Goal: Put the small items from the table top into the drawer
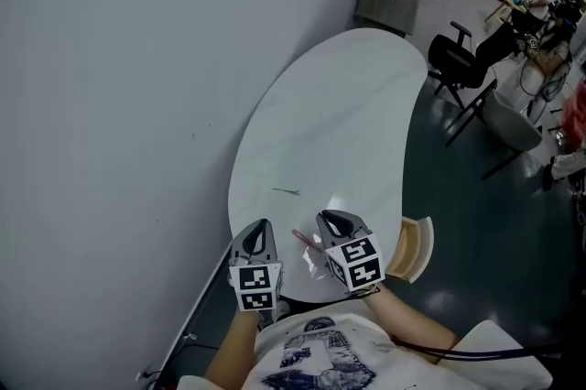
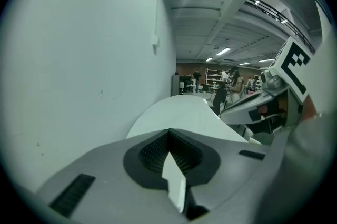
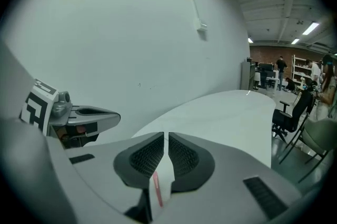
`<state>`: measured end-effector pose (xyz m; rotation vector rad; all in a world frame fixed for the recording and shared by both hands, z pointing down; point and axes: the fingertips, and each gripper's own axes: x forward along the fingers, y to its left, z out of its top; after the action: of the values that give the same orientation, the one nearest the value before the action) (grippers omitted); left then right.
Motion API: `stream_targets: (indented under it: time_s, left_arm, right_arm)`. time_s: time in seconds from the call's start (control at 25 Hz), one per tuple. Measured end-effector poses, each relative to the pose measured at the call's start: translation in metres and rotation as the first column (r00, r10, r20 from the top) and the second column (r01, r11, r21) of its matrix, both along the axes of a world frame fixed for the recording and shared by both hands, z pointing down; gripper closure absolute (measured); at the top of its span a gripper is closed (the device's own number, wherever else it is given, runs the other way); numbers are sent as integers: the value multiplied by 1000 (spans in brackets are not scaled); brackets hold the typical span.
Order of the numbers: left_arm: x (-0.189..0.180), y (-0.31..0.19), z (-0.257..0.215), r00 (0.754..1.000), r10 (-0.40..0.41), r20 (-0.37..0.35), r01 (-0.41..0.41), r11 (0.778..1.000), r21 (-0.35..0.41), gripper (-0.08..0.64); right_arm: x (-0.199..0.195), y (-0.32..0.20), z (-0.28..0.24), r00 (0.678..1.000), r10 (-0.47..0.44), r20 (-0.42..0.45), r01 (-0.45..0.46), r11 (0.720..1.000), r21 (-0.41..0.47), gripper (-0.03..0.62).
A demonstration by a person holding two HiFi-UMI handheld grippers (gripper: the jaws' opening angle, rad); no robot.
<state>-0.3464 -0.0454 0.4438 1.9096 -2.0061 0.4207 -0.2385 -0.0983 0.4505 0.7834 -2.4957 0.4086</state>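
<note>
Two thin pieces are clamped: left gripper (image 2: 169, 138) on a flat white slip (image 2: 175, 182), right gripper (image 3: 166, 139) on a pink-striped wrapper (image 3: 158, 186).

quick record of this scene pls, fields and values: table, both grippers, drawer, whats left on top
table: white oval top, set against a grey wall
left gripper: jaws together on a white slip
right gripper: jaws closed on a white packet with a pink stripe
drawer: open at the table's right edge; contents not visible
left on top: one thin dark item
</note>
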Motion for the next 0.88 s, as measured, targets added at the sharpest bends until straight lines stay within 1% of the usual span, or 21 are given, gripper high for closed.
stream_targets:
  time_s: [0.12,0.28,0.44,0.68,0.88]
  left_arm:
    - [-3,-13,11,998,-57,-13,57,998,-22,535]
    - [-7,-27,26,992,-127,-27,126,991,-44,537]
    - [-13,-36,44,982,-188,-34,185,980,-71,535]
    - [-18,-47,61,963,-268,-42,263,960,-96,536]
    - [-27,-52,82,949,-311,-52,303,944,-130,535]
  right_arm:
    - [-7,-17,13,997,-79,-17,79,997,-26,552]
    - [-23,-29,35,978,-205,-47,202,978,-58,551]
    - [-37,-40,56,949,-305,-73,300,951,-74,522]
    - [-54,-52,82,907,-412,-91,402,909,-110,465]
    - [-74,-65,117,855,-491,-167,480,871,-102,463]
